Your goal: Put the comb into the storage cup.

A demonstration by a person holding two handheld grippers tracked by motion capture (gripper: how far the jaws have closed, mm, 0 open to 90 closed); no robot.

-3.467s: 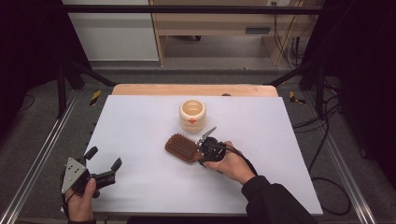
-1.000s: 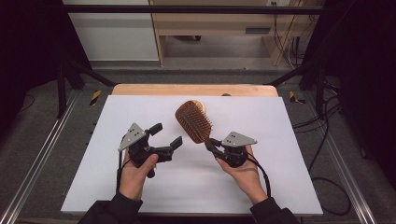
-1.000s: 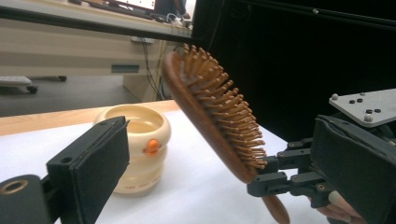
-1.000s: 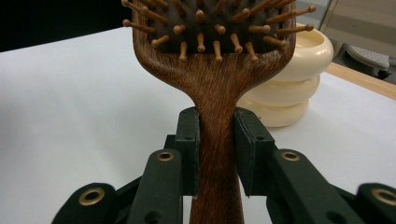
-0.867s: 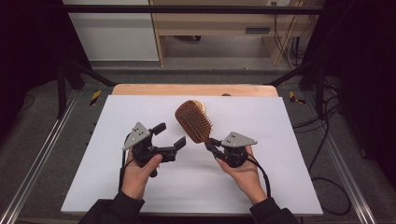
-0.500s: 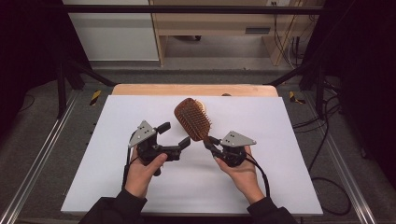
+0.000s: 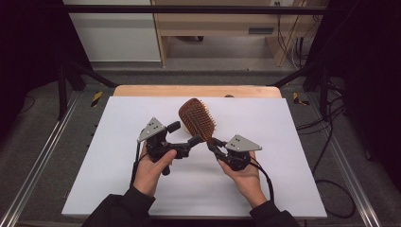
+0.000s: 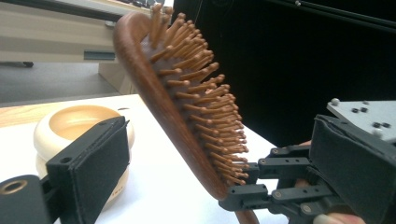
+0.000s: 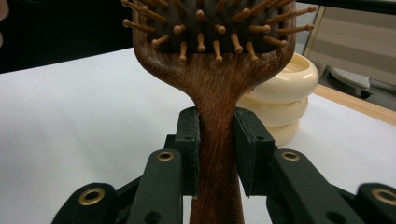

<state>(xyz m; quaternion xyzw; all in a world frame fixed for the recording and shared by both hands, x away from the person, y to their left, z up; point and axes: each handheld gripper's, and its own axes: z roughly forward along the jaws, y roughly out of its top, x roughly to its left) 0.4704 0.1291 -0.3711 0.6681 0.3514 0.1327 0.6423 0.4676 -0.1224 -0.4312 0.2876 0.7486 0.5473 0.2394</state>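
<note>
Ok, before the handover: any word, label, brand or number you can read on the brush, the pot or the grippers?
Hairbrush: plain wood and pins, no text in the three views.
Cream pot: a small reddish mark low on its side, too blurred and half hidden to read.
Right gripper, shut on the brush handle: no lettering.
Left gripper, open beside the brush: no lettering.
So nothing can be read.
</note>
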